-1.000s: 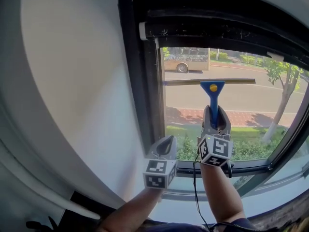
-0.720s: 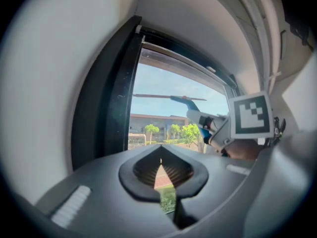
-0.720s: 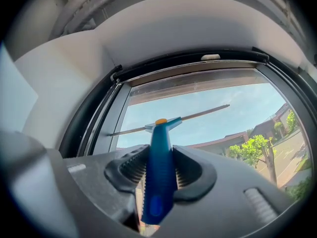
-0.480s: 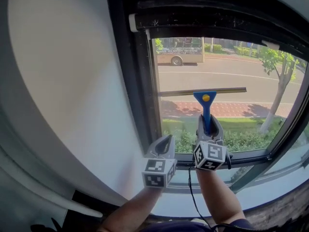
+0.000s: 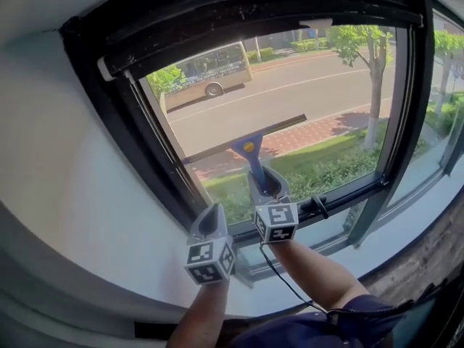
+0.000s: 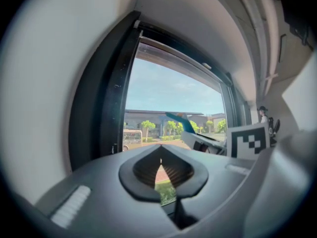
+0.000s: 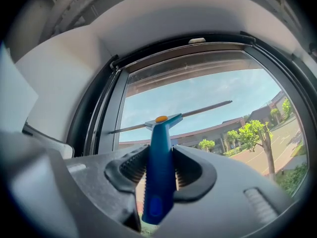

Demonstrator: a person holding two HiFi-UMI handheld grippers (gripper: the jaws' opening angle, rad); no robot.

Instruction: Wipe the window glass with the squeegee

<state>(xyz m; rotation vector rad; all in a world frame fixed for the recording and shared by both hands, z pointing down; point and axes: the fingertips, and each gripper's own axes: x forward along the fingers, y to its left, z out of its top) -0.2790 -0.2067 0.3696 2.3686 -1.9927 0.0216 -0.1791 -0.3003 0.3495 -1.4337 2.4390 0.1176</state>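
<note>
The right claw (image 5: 265,185) clamps the handle of the blue plastic squeegee with a long dark blade (image 5: 250,146), probably to press that blade flat on the clear window glass (image 5: 304,78) near its lower left. The left claw (image 5: 210,225), nearly closed and empty, hangs by the black window frame (image 5: 152,143). Little glass is left below the blade, while there is open room to its right.

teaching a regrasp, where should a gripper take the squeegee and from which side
By the blue handle, from below, jaws on its two sides. The handle is narrow and straight, and the long blade at its top must stay free to meet the glass. The right gripper holds it so.
</note>
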